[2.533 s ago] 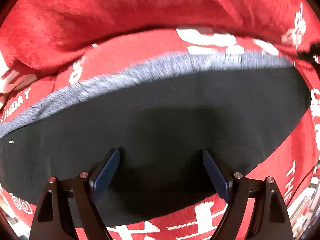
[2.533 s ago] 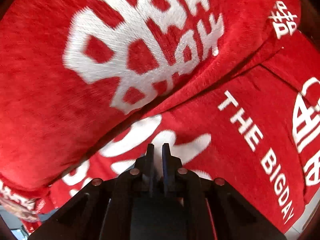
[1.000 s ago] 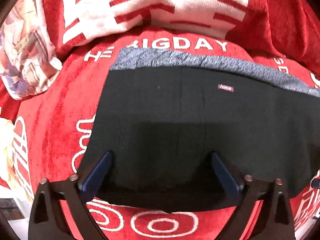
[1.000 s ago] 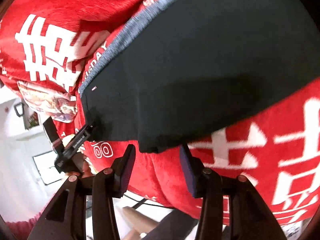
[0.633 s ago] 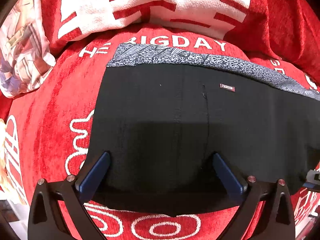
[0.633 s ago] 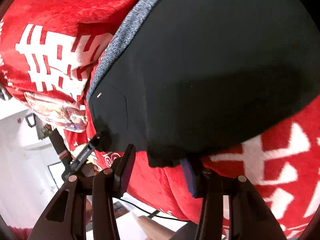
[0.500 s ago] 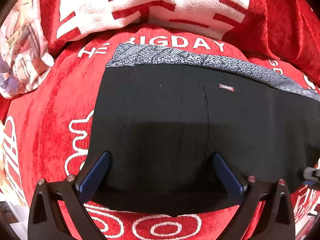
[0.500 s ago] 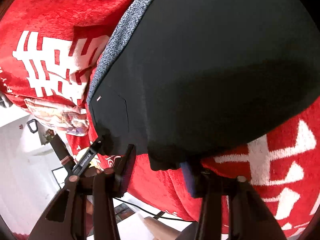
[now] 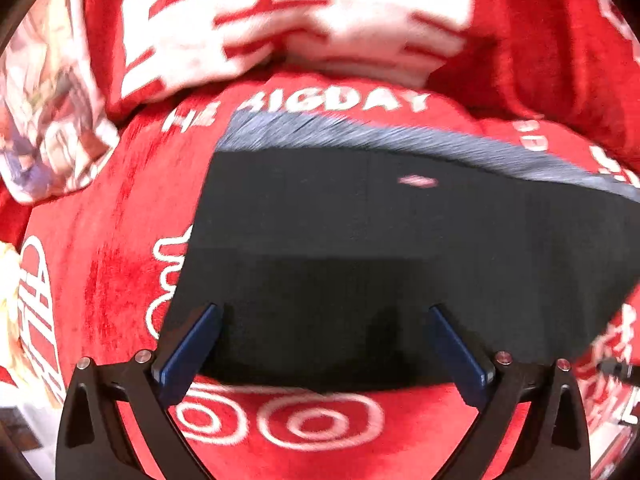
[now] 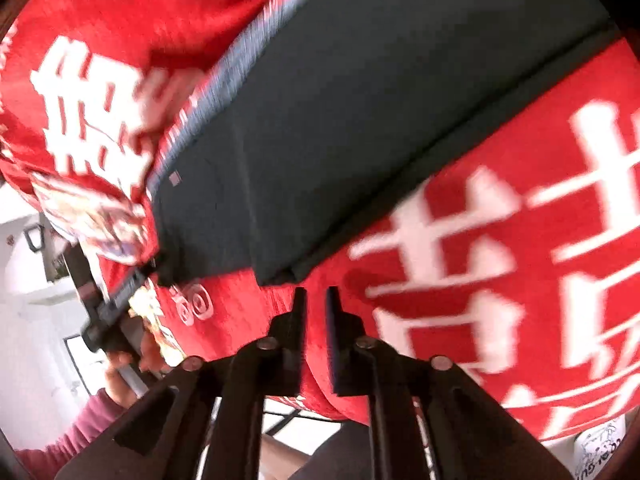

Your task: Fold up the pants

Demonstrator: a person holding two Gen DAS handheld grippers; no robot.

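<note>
Pants [image 9: 360, 248] folded flat on red blanket [image 9: 120, 240].
Left gripper [image 9: 320, 340] jaws wide; right gripper [image 10: 316, 304] jaws narrow, just been opening, nothing between.

pants [image 9: 360, 248]: one pair, black with a grey waistband
grippers: two, left gripper [image 9: 320, 320] and right gripper [image 10: 316, 300]
red blanket [image 9: 120, 240]: one, with white lettering
red cushion [image 9: 280, 12]: one
patterned pillow [image 9: 44, 128]: one
hand [image 10: 132, 360]: one in sight

I can't read the small label [image 9: 417, 181] on the pants [image 9: 380, 248]; motion blur smears it, and the frame's right edge cuts the pants off.
</note>
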